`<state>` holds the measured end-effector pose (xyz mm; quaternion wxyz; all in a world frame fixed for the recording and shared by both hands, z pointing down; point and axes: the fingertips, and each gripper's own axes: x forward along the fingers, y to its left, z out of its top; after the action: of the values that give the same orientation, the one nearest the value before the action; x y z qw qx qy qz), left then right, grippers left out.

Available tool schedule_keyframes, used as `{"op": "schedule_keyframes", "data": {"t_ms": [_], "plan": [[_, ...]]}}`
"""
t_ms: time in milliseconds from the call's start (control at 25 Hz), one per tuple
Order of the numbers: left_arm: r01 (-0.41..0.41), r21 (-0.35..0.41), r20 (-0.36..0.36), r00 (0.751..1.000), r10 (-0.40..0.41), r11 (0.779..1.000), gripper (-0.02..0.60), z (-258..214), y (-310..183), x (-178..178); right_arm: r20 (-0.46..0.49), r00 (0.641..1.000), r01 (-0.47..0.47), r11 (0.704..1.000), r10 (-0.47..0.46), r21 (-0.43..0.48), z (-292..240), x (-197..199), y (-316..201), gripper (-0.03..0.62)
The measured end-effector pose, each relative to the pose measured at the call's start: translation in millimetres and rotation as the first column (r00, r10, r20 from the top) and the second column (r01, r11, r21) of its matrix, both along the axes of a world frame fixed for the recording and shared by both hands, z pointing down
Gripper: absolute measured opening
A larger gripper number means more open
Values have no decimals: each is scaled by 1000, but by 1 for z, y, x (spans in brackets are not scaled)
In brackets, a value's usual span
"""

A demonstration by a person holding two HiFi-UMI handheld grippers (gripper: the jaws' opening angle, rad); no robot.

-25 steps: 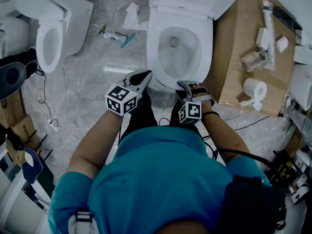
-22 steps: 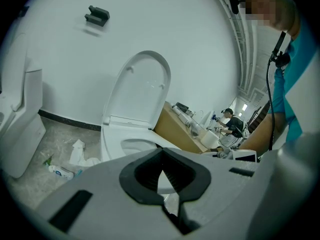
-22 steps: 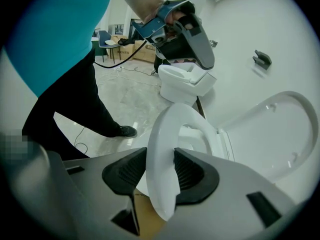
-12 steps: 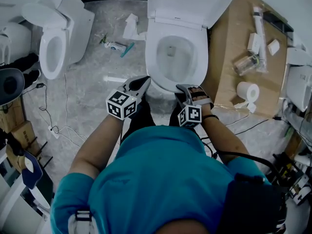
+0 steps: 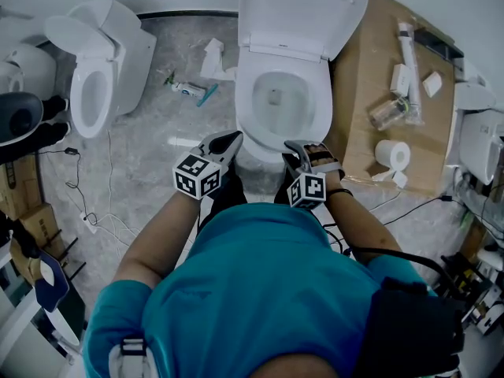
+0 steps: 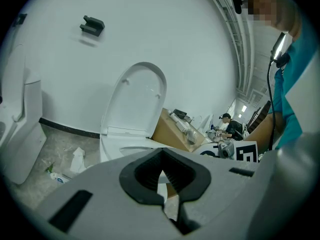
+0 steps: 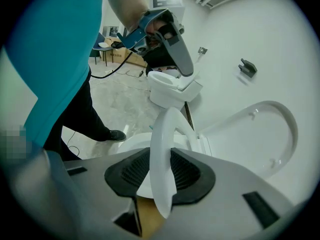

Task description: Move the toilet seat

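A white toilet stands in front of me with its lid [image 5: 303, 10] raised against the wall. My right gripper [image 5: 296, 146] is at the front right of the bowl. In the right gripper view the seat ring [image 7: 162, 149] runs edge-on between my right gripper's [image 7: 161, 176] jaws, lifted off the bowl. The jaws have just been closing and the dark pads [image 7: 187, 171] now press on the seat. My left gripper [image 5: 227, 141] hangs at the bowl's front left, apart from the seat [image 5: 245, 109]. Its [image 6: 162, 186] jaws meet with nothing between them.
A second white toilet [image 5: 90, 77] stands at the left. At the right, a cardboard box [image 5: 358, 69] carries a toilet roll [image 5: 391, 153], a glass jar [image 5: 386, 114] and tubes. Litter [image 5: 193, 89] and cables [image 5: 87, 211] lie on the grey floor.
Both grippers have risen a little at the front of the bowl. The head view has shifted, so the toilet and the box sit slightly lower in it.
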<state>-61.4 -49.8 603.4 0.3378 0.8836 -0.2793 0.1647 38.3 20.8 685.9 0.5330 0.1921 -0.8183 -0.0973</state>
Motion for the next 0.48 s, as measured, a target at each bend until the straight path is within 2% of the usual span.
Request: {"op": "schedule_keyframes", "data": {"t_ms": [480], "plan": [[13, 35, -16, 1000, -12, 999, 3, -30, -12, 2, 13, 1000, -20, 999, 19, 49, -35, 7, -25, 115]]}}
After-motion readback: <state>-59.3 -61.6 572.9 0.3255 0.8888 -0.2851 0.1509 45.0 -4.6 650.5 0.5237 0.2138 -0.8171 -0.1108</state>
